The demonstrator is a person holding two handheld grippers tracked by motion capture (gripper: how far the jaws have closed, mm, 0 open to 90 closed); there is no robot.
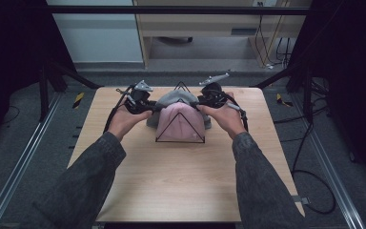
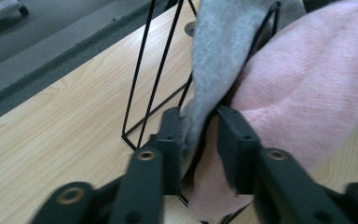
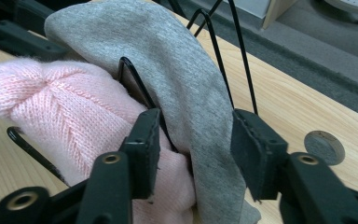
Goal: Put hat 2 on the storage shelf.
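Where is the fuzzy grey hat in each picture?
High view: the grey fabric hat sits at the middle of the far half of the table, behind the pink knitted hat.
Left gripper view: it hangs from top centre down to the jaws.
Right gripper view: it arches from top left down between the jaws.
Shared landmark: the black wire rack, which carries both hats.
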